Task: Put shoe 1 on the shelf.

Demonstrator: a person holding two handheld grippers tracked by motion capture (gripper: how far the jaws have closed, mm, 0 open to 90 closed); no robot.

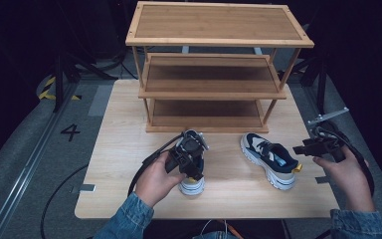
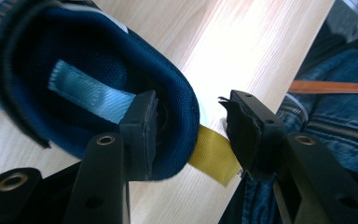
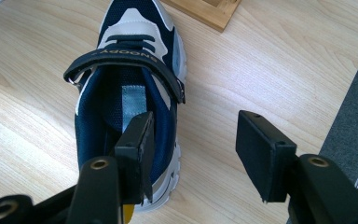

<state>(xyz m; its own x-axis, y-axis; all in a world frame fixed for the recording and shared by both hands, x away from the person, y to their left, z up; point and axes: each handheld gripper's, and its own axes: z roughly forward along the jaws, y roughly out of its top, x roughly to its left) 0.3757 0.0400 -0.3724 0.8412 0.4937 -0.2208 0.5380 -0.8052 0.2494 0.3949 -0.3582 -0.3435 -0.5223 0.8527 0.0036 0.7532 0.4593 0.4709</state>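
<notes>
Rack (image 1: 219,74): beyond both grippers, three bare shelves; we judge the shoes are bound for it, so it stands open-fronted toward us.
Table (image 1: 129,149): under both tools, carrying rack and shoes.
Right shoe (image 1: 270,158): just left of our right gripper (image 1: 298,149), toe toward the rack. In the right gripper view one jaw hovers over its opening (image 3: 121,116), the other out over bare wood; jaws apart, gripping nothing.
Left shoe (image 1: 193,180): beneath our left gripper (image 1: 191,149). One jaw sits inside the heel collar (image 2: 168,93), the other outside; jaws apart, straddling the collar for a heel grip, we judge.
Yellow tab (image 2: 212,156): between the left jaws.
Hidden: most of the left shoe under hand and tool from above; its toe is cut off up close.
</notes>
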